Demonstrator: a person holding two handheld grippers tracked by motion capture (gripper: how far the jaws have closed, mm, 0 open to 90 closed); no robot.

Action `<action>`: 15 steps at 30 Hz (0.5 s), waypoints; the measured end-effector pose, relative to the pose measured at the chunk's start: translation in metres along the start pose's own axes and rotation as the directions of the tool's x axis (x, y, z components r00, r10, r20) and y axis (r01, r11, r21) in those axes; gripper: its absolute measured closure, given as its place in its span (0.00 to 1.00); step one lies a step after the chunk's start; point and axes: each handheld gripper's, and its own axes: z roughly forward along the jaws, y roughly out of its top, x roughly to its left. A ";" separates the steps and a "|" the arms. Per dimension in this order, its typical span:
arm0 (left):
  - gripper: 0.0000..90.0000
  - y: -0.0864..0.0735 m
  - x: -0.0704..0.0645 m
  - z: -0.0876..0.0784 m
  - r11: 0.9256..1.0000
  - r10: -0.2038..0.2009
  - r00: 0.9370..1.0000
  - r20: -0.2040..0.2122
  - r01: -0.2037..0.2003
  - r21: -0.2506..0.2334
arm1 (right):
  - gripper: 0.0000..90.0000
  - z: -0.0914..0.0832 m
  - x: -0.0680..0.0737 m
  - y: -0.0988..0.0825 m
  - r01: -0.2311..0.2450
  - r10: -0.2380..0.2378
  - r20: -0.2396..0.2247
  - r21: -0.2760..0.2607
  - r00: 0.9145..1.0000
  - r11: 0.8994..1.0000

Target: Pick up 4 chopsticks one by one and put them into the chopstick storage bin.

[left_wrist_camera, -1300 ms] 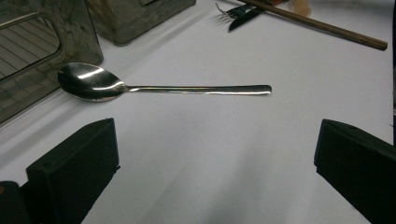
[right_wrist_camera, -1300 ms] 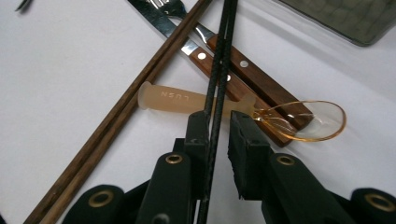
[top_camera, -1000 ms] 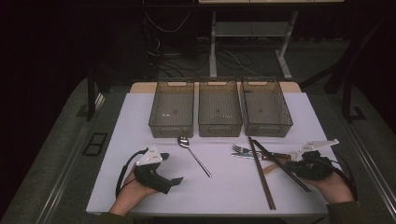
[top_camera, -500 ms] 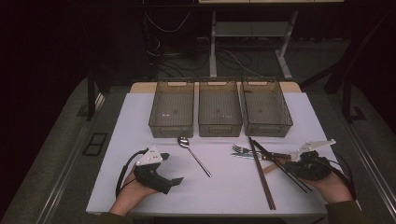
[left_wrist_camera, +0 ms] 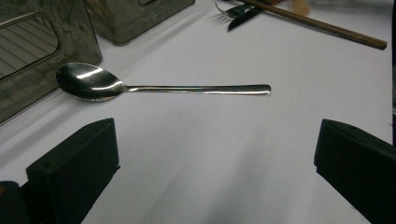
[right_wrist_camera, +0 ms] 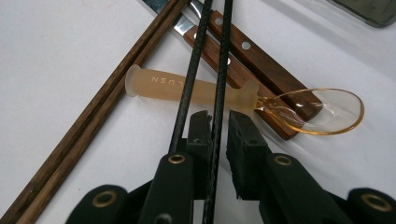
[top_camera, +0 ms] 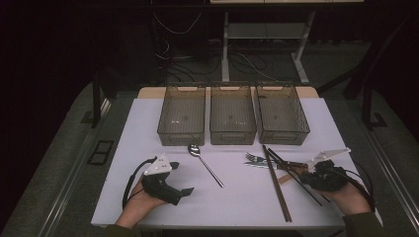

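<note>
One marking can be read: raised letters along the frosted handle of the translucent amber spoon [right_wrist_camera: 243, 98], seen upside down in the right gripper view. They seem to spell "NSUL", though a black chopstick [right_wrist_camera: 190, 79] crossing the handle just beside them may hide further letters. Relative to that spoon, nothing else nearby carries legible writing.

Metal spoon [top_camera: 204, 164] left of fork [top_camera: 257, 158] — both before three bins [top_camera: 232, 120].

Dark room; grey floor [top_camera: 59, 163], white table [top_camera: 148, 123], metal desk legs [top_camera: 225, 54] behind, trailing cables [top_camera: 173, 49]
</note>
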 end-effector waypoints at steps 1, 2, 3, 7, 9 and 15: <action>0.00 0.000 0.000 0.000 1.000 0.000 1.000 0.001 0.000 0.000 | 0.88 0.000 0.000 0.000 -0.001 0.001 0.001 0.003 1.000 1.000; 0.00 0.000 0.000 0.000 1.000 0.001 1.000 0.000 -0.001 0.001 | 0.88 0.001 0.000 0.000 0.000 0.000 0.002 0.005 1.000 1.000; 0.00 0.000 0.000 0.000 1.000 0.001 1.000 0.001 -0.001 0.000 | 0.88 0.001 0.000 0.000 0.000 0.000 0.002 0.005 1.000 1.000; 0.00 0.000 0.000 0.000 1.000 0.002 1.000 0.001 -0.002 0.003 | 0.88 0.003 -0.001 0.000 -0.007 0.007 0.003 0.012 1.000 1.000; 0.00 0.000 0.000 0.000 1.000 0.003 1.000 0.002 -0.003 0.004 | 0.90 0.003 -0.001 0.000 -0.006 0.006 0.003 0.015 1.000 1.000; 0.00 0.000 0.000 0.000 1.000 0.005 1.000 0.002 -0.005 0.006 | 0.94 0.004 -0.001 0.001 -0.015 0.015 0.003 0.016 1.000 1.000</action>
